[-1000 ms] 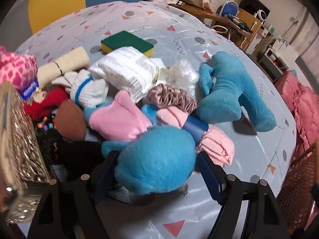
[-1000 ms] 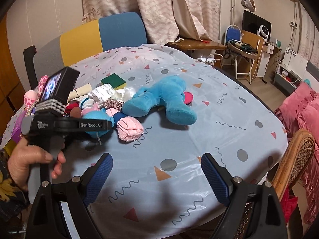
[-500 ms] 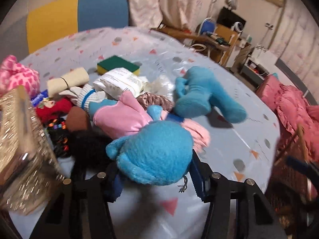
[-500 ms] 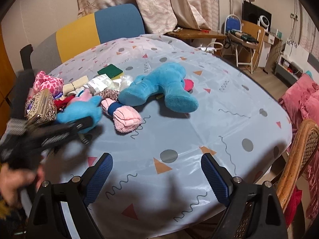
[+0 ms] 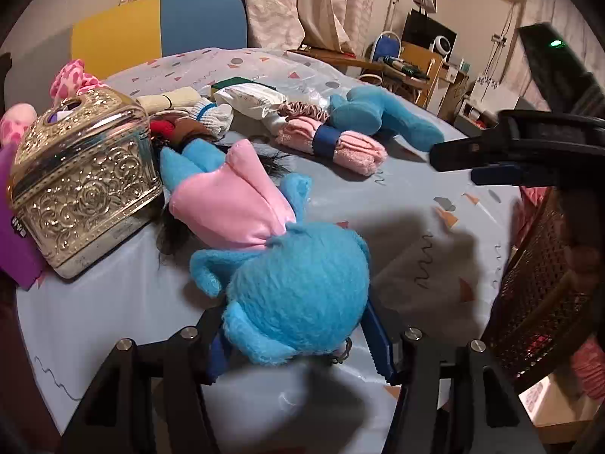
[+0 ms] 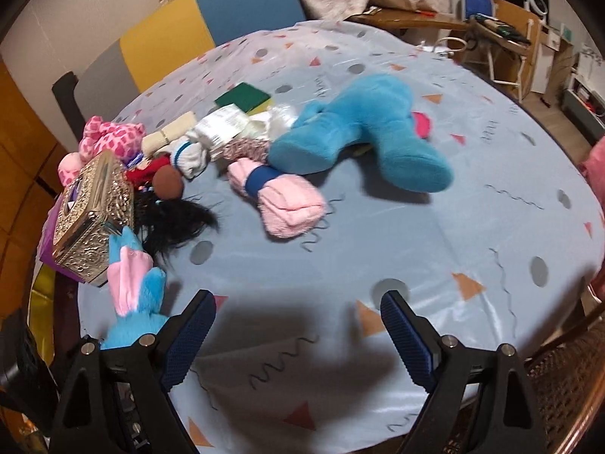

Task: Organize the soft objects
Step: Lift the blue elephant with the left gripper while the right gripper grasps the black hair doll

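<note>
A blue plush doll in a pink dress (image 5: 298, 295) has its round head between the fingers of my left gripper (image 5: 297, 352). The pads press on it while the jaws are opening slightly. The doll's body trails toward a gold ornate box (image 5: 83, 181). In the right wrist view the doll (image 6: 132, 302) shows at the near left table edge. My right gripper (image 6: 298, 335) hangs open over bare tablecloth with nothing between its fingers. Farther back lie a large blue plush (image 6: 363, 128) and a pink rolled towel with a blue band (image 6: 283, 196).
The gold box (image 6: 90, 227) stands at the left edge beside black hair (image 6: 177, 223), a brown ball, a white sock, a packet and a green sponge (image 6: 245, 98). The patterned table (image 6: 416, 227) is round. A wicker chair (image 5: 540, 302) stands at the near right.
My left gripper closed on the doll's head and carried it out of the pile to the near left, beside the gold box. My right gripper tilted down closer to the table.
</note>
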Motion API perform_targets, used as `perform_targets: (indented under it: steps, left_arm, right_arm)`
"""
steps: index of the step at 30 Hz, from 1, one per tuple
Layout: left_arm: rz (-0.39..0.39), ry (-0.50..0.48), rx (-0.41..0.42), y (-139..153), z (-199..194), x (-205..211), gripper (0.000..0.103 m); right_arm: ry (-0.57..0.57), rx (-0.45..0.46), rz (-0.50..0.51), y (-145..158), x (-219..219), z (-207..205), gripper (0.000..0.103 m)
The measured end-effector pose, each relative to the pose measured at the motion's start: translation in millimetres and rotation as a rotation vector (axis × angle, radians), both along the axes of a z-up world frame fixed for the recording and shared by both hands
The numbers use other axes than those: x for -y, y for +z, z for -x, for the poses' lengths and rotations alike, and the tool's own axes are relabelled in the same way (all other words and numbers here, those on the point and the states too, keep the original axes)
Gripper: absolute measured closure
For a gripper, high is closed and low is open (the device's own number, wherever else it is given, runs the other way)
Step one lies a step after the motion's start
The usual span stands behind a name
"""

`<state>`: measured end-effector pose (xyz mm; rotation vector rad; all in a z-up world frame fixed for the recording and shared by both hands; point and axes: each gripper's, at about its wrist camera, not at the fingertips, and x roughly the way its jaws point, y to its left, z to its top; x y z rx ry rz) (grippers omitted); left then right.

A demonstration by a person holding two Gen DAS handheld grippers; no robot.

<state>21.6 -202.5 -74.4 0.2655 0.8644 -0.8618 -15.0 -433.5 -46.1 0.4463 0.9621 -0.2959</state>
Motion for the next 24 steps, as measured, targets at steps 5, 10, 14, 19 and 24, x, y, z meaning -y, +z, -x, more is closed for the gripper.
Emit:
perform_targets:
  steps: [5,10,14,19,24]
  left_arm:
    - [0.047,0.006,-0.006,4,5,-11,0.045]
    - [0.097,0.059,-0.070,7,4,-42,0.045]
    - [0.080,0.096,-0.056,5,6,-67,0.045]
    - [0.105,0.127,-0.077,0,3,-85,0.045]
    - [0.118,0.130,-0.084,-1,3,-85,0.043]
  right_arm:
    - [0.064,-0.029,0.000,-4,-9,-11,0.012]
    - [0.191,-0.040,0.001,-7,-27,-35,0.015]
    - [0.338,-0.030,0.004,-9,-50,-74,0.033]
    - [0.515,-0.028,0.075,-10,-81,-130,0.042]
    - [0.619,-0.108,0.166,-35,-103,-187,0.052]
